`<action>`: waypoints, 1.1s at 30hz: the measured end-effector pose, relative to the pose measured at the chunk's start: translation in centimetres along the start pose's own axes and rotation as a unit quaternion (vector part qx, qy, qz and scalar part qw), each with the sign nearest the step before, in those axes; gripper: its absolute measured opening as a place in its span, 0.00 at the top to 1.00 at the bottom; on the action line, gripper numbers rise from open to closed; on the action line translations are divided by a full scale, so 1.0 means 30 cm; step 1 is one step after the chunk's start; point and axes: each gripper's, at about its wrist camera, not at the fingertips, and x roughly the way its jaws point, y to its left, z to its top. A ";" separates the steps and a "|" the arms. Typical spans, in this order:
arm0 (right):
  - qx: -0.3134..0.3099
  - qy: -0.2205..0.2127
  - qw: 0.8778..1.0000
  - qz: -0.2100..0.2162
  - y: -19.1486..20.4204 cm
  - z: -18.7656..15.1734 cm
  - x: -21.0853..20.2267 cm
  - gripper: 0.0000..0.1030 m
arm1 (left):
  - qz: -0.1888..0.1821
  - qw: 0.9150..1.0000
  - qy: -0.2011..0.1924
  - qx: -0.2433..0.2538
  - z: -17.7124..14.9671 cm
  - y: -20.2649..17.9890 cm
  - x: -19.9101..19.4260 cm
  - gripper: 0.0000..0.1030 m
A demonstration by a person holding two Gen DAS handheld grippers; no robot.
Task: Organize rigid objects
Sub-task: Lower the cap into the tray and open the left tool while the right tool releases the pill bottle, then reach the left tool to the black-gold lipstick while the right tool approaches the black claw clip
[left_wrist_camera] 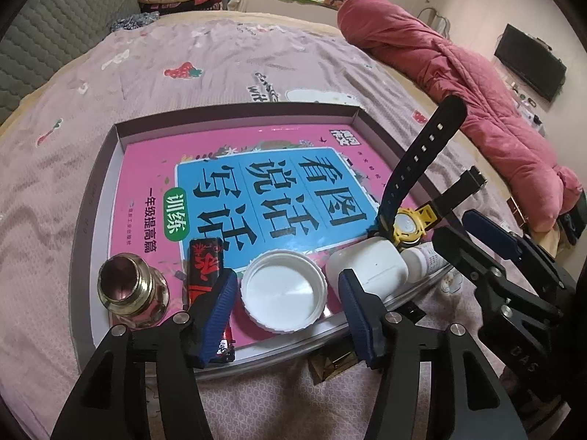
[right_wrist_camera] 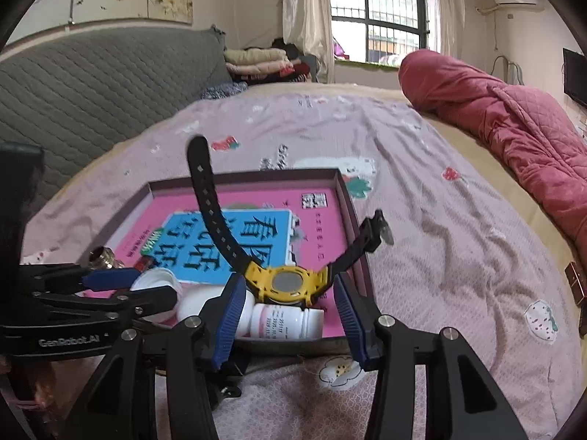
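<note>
A shallow box [left_wrist_camera: 110, 168] on the bed holds a pink book [left_wrist_camera: 205, 161]. Along its near edge lie a brass fitting [left_wrist_camera: 130, 293], a red-black lighter [left_wrist_camera: 205, 267], a white lid [left_wrist_camera: 284, 291], a white earbud case [left_wrist_camera: 370, 267], a white pill bottle [right_wrist_camera: 286, 321] and a yellow watch with black straps [right_wrist_camera: 288, 284]. My left gripper [left_wrist_camera: 288, 293] is open around the white lid. My right gripper [right_wrist_camera: 288, 308] is open on either side of the watch, which rests on the pill bottle; the right gripper also shows in the left wrist view [left_wrist_camera: 473, 234].
The box sits on a pink patterned bedsheet [right_wrist_camera: 440, 220]. A red quilt [right_wrist_camera: 513, 128] lies rolled along the right side. A grey headboard [right_wrist_camera: 91, 84] is at left. A small gold object [left_wrist_camera: 332, 363] lies on the sheet under the left gripper.
</note>
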 end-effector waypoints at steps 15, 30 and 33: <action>-0.027 -0.009 0.999 0.015 0.037 -0.020 -0.101 0.48 | 0.004 0.999 -0.033 0.014 -0.013 0.008 -0.103 0.38; -0.057 0.037 0.997 0.034 0.097 -0.121 -0.131 0.48 | 0.003 0.999 -0.020 0.038 -0.126 0.005 -0.178 0.38; -0.057 0.048 0.996 0.041 0.105 -0.137 -0.125 0.48 | 0.004 0.999 -0.018 0.048 -0.145 -0.008 -0.181 0.38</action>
